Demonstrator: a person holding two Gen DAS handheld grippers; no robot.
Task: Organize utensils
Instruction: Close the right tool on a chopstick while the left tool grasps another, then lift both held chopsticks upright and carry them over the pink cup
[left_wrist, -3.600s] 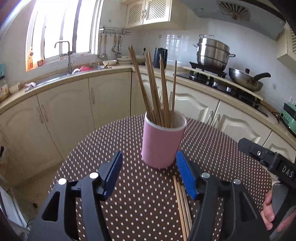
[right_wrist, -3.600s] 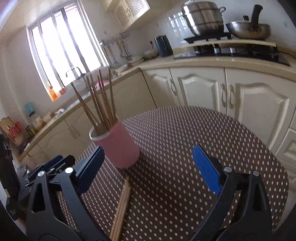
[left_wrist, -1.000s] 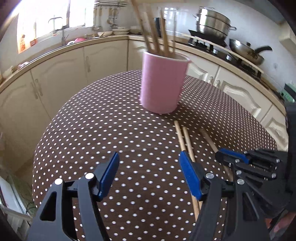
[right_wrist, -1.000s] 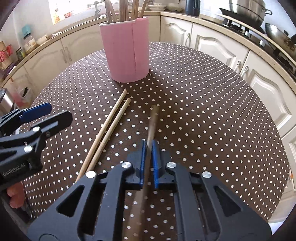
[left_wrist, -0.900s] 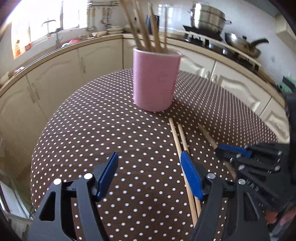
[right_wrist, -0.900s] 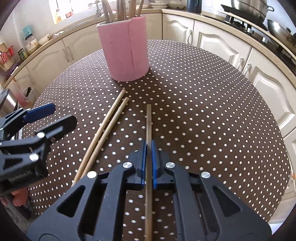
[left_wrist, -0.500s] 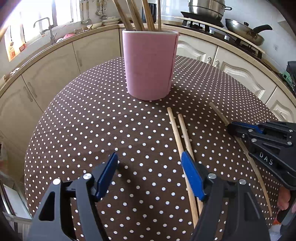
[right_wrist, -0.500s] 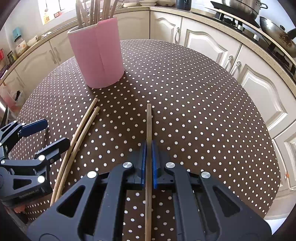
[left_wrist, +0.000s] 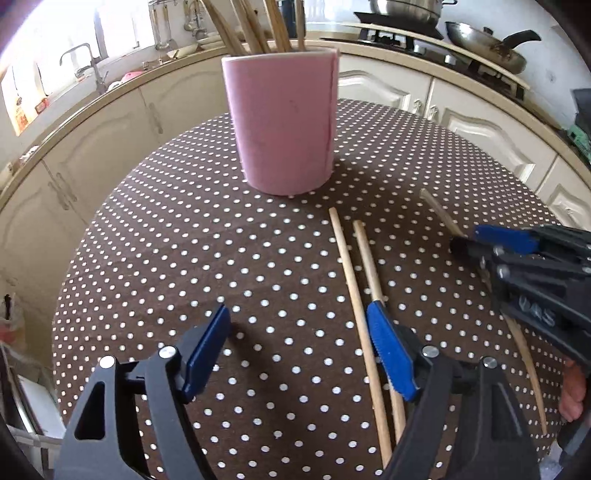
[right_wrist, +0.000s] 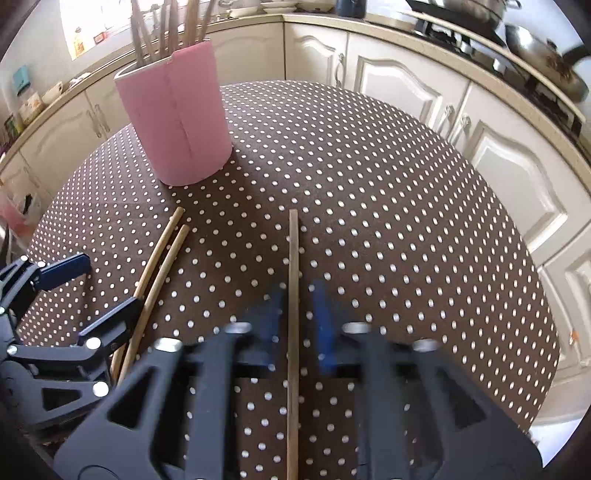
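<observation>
The right gripper (right_wrist: 295, 325) – jaws opening – straddles a chopstick (right_wrist: 293, 280) whose long axis points to twelve o'clock, the pink holder (right_wrist: 177, 122) at eleven.

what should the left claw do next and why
Probably shift right and lower to straddle the pair of chopsticks on the table. The left claw is opening with nothing between its pads, and one pad already overlaps the pair.

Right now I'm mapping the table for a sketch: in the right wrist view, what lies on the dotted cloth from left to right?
Left gripper → pair of chopsticks → single chopstick, lying between the right gripper's opening jaws. The pink holder stands farther back, above the pair.
</observation>
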